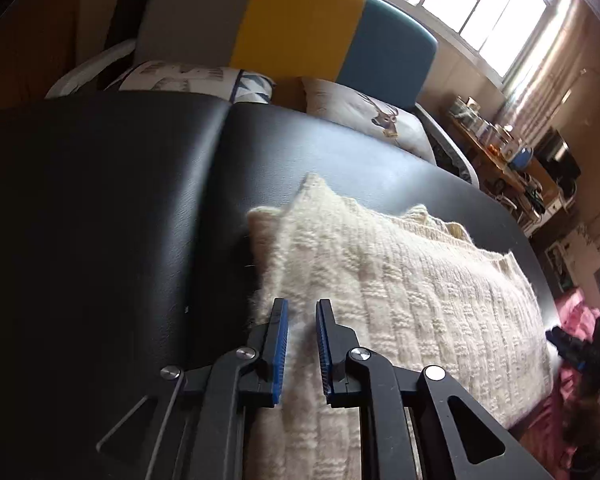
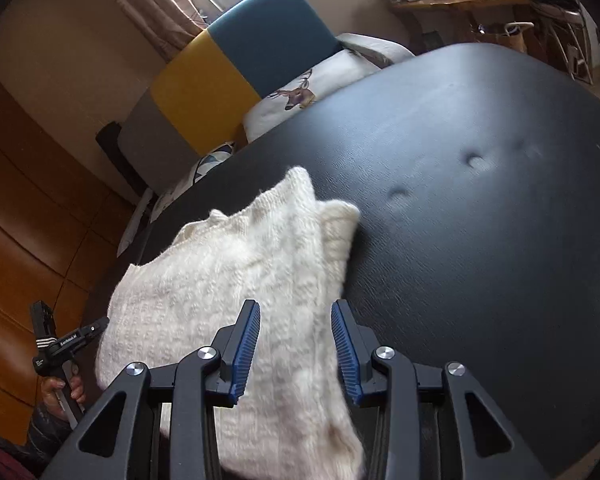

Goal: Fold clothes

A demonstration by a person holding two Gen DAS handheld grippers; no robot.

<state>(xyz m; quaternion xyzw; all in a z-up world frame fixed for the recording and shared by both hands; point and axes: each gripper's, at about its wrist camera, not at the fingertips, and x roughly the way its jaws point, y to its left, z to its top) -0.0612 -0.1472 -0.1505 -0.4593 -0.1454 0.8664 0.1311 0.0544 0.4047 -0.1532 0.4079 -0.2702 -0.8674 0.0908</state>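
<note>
Your cream knit sweater (image 1: 380,288) lies folded on the black padded table (image 1: 120,200), close to its near edge. Your left hand-held gripper (image 1: 302,320) hovers over the sweater's left edge, its blue pads a narrow gap apart and gripping nothing. Your right hand-held gripper (image 2: 296,320) is wide open above the sweater's right side. A deer-print cushion (image 2: 300,92) sits beyond the table.

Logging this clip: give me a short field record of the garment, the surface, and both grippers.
garment: cream knit sweater, partly folded, lying flat
surface: black padded table
left gripper: open, over the sweater's edge, nothing clamped
right gripper: open wide, above the sweater's near part
background: yellow and blue chair, deer-print cushion
</note>
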